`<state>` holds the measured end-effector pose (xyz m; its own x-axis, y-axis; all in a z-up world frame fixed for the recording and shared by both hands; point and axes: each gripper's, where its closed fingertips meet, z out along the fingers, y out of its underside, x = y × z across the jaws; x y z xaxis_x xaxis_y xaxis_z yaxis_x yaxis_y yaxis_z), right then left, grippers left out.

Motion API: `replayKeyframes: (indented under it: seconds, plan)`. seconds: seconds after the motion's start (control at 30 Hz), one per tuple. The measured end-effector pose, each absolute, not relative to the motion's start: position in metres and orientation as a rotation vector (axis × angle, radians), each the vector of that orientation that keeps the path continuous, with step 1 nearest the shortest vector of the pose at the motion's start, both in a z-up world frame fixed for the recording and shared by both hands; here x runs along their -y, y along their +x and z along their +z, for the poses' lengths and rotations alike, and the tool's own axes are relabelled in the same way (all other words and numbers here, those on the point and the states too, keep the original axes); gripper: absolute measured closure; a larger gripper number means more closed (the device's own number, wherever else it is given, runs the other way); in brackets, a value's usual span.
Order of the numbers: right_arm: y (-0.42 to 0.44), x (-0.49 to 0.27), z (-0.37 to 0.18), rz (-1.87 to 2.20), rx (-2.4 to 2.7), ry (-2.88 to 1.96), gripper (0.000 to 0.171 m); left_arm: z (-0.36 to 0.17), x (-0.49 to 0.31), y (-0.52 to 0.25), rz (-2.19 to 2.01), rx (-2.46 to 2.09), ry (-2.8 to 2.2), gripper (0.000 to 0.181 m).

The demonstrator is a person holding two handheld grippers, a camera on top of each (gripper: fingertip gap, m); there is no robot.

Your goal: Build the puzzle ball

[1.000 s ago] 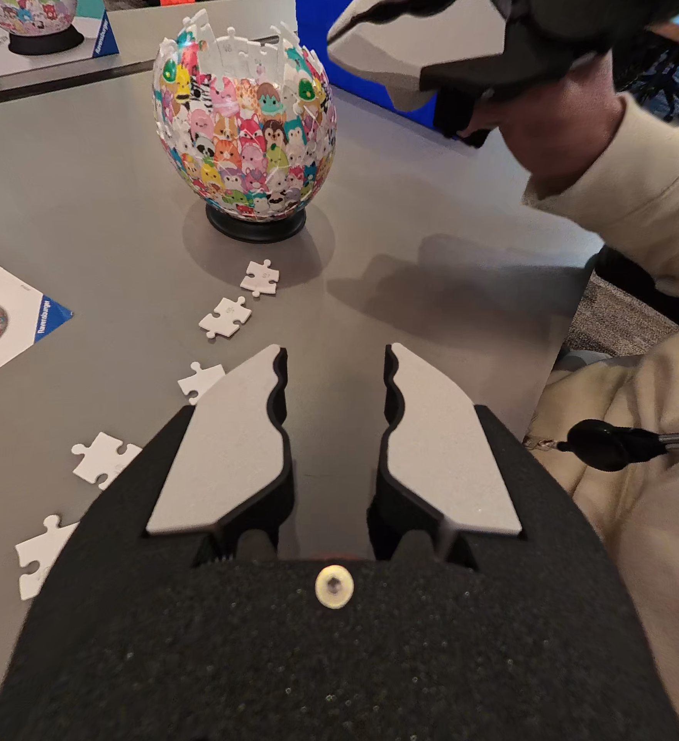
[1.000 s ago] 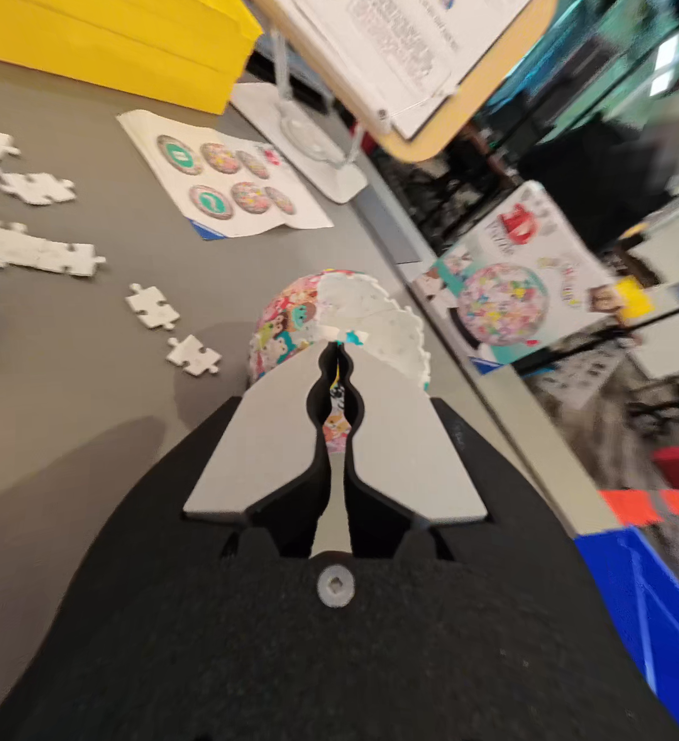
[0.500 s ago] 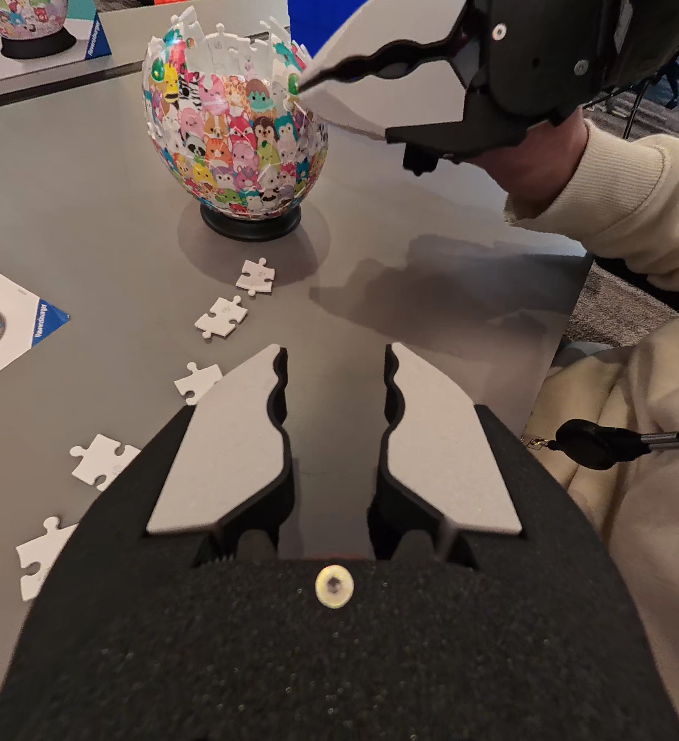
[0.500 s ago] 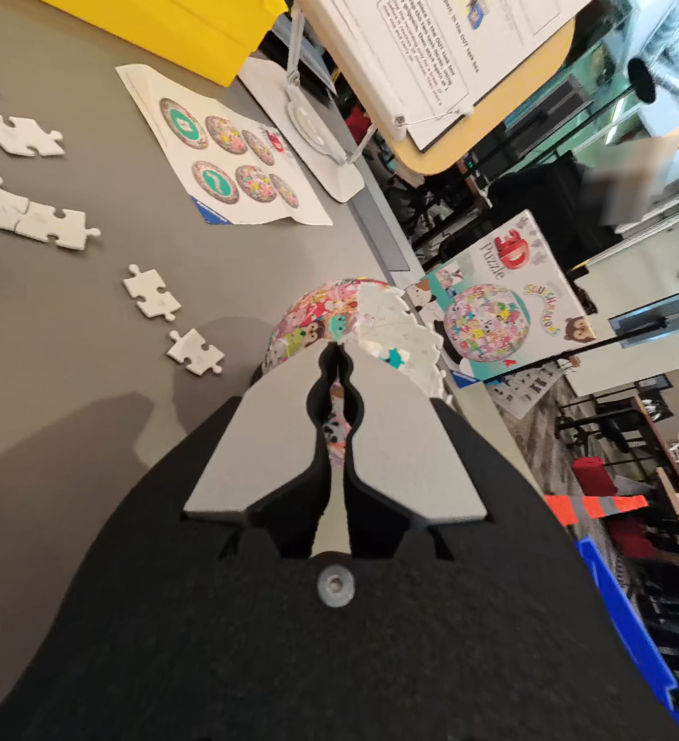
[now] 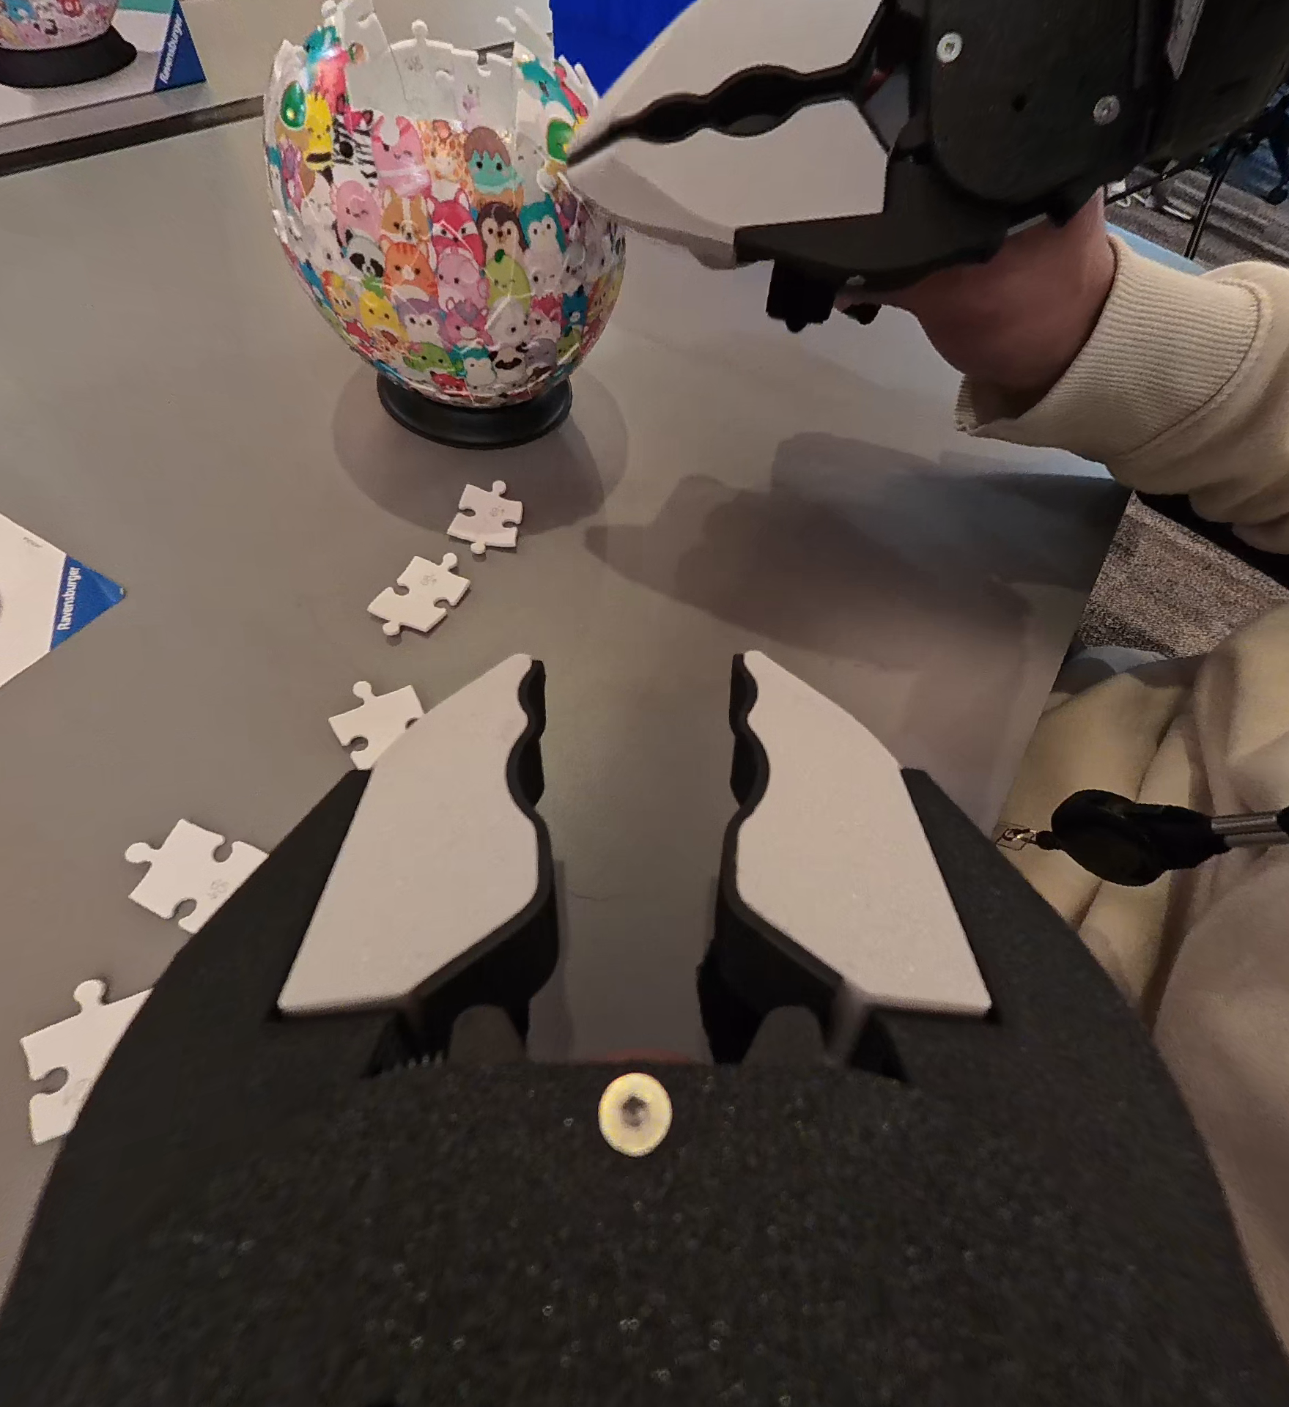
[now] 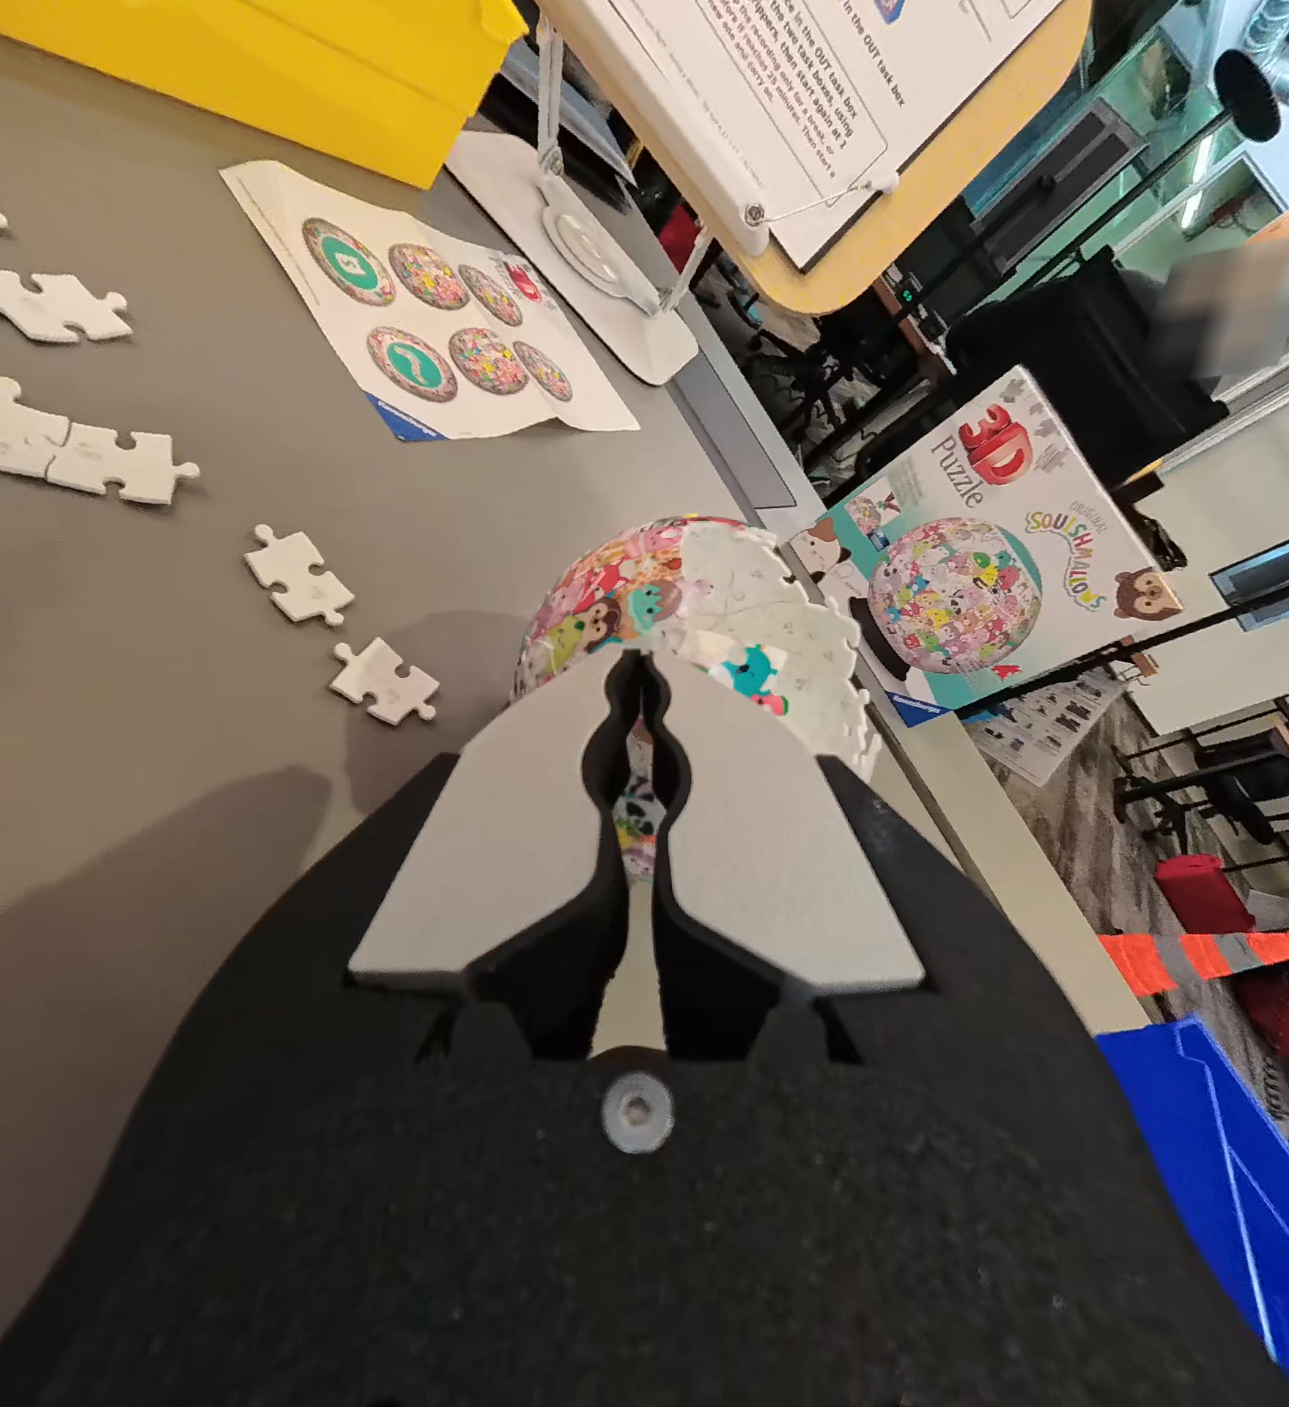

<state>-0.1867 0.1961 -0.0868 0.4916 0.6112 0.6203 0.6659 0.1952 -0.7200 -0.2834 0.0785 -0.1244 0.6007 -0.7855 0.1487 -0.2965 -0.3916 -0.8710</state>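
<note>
The colourful puzzle ball [image 5: 443,266] stands half built on a black ring stand [image 5: 473,415], its top open with a jagged white rim. My right gripper [image 5: 576,156] is shut, with its tips against the ball's upper right rim. In the right wrist view the tips [image 6: 637,662] meet at the edge of the ball [image 6: 611,601]; I cannot tell whether a piece is pinched there. My left gripper [image 5: 637,670] is open and empty, low over the grey table in front of the ball. Loose white pieces [image 5: 487,516] [image 5: 420,594] lie face down between it and the ball.
More white pieces [image 5: 192,872] trail left of the left gripper, and joined ones [image 6: 108,464] lie farther off. An instruction leaflet [image 6: 428,320], a yellow bin [image 6: 245,68], a clipboard stand [image 6: 778,114] and the puzzle box [image 6: 991,548] ring the table. A blue bin [image 6: 1235,1142] is at the right. There is about 15 centimetres between the tips of the two grippers.
My right gripper has come down and forward until its shut tips reach the ball's rim. The left gripper has stayed open in about the same place.
</note>
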Motion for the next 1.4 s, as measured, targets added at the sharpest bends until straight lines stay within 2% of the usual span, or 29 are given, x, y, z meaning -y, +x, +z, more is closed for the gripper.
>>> replayKeyframes:
  seconds: [0.13, 0.3, 0.37, 0.43, 0.47, 0.63, 0.83, 1.1, 1.4]
  plan:
    - [-0.188, -0.191, -0.079, -0.019, 1.174, -1.445, 0.171, -0.125, -0.078, -0.283, -0.709, -0.865, -1.957, 0.135]
    - [-0.171, -0.19, -0.049, 0.38, 1.299, -1.542, 0.171, -0.125, -0.079, -0.281, -0.723, -0.863, -1.954, 0.135]
    - [-0.161, -0.193, -0.051, 0.602, 1.441, -1.706, 0.15, -0.124, -0.079, -0.278, -0.739, -0.865, -1.95, 0.135]
    - [-0.155, -0.201, -0.052, 0.701, 1.573, -1.776, 0.145, -0.124, -0.078, -0.276, -0.73, -0.876, -1.947, 0.135]
    - [-0.156, -0.202, -0.053, 0.732, 1.648, -1.779, 0.136, -0.124, -0.078, -0.275, -0.726, -0.881, -1.946, 0.135]
    - [-0.164, -0.22, -0.074, 0.634, 1.892, -1.814, 0.14, -0.125, -0.075, -0.272, -0.725, -0.891, -1.95, 0.135]
    - [-0.174, -0.219, -0.069, 0.819, 1.927, -1.856, 0.15, -0.127, -0.072, -0.273, -0.723, -0.893, -1.956, 0.135]
    - [-0.171, -0.216, -0.082, 0.874, 2.001, -1.924, 0.145, -0.13, -0.071, -0.272, -0.73, -0.914, -1.961, 0.134]
    - [-0.173, -0.213, -0.083, 0.966, 1.966, -1.944, 0.159, -0.129, -0.07, -0.272, -0.732, -0.918, -1.958, 0.134]
